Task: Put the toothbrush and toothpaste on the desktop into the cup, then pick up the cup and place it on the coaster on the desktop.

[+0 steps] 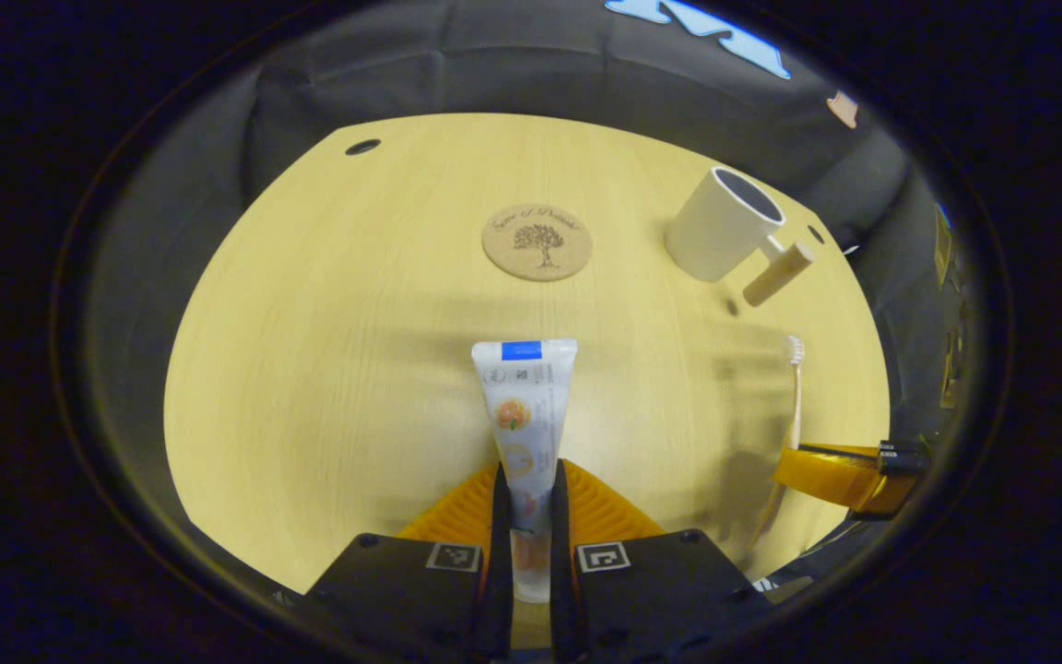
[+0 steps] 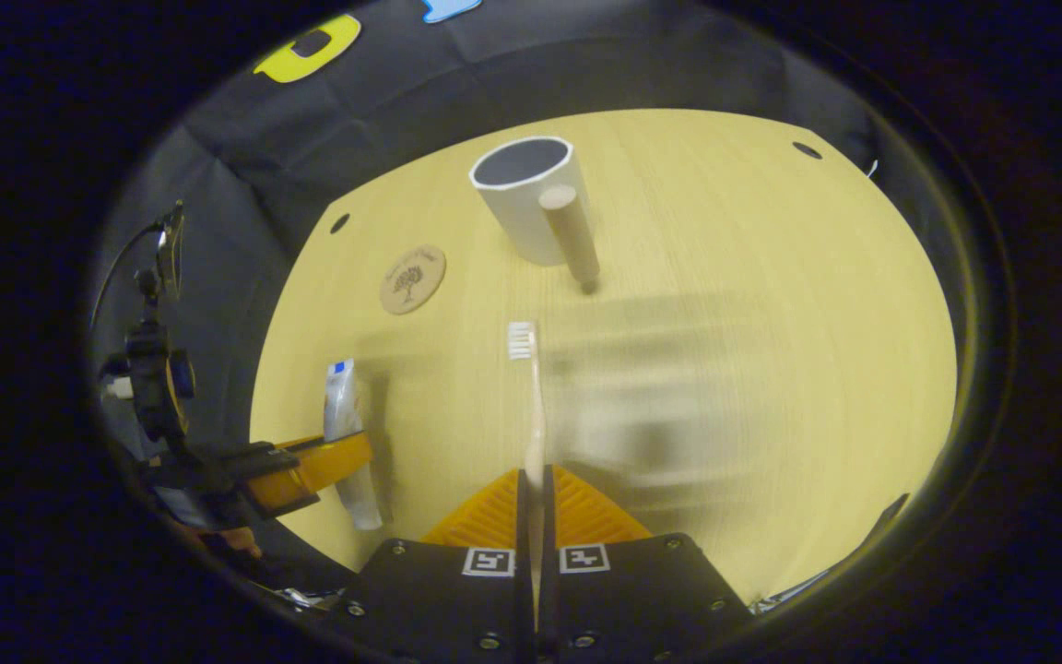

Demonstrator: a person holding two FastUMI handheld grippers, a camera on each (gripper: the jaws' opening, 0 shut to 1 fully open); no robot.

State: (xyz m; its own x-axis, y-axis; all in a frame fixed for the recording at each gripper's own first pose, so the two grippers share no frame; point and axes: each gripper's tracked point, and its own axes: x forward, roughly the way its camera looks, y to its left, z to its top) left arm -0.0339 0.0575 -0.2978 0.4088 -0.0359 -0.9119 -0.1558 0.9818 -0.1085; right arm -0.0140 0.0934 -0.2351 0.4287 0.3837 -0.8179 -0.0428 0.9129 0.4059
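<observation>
In the left gripper view, my left gripper [image 1: 528, 489] is shut on the lower end of a white toothpaste tube [image 1: 525, 406], whose crimped end points forward over the desk. A round cork coaster [image 1: 536, 242] lies beyond it, and a white cup [image 1: 723, 235] with a wooden handle stands at the far right. In the right gripper view, my right gripper [image 2: 535, 489] is shut on the handle of a pale toothbrush [image 2: 534, 406], bristles pointing away. The cup [image 2: 531, 198] stands ahead of it, with the coaster [image 2: 412, 278] to the left. The left gripper [image 2: 324, 466] with the tube [image 2: 343, 406] shows at lower left.
The pale wooden desk [image 1: 328, 350] has small dark holes near its far corners [image 1: 362, 147]. Black cloth walls surround the desk on all sides. The right gripper [image 1: 840, 475] shows at the lower right of the left gripper view, holding the toothbrush [image 1: 796, 387].
</observation>
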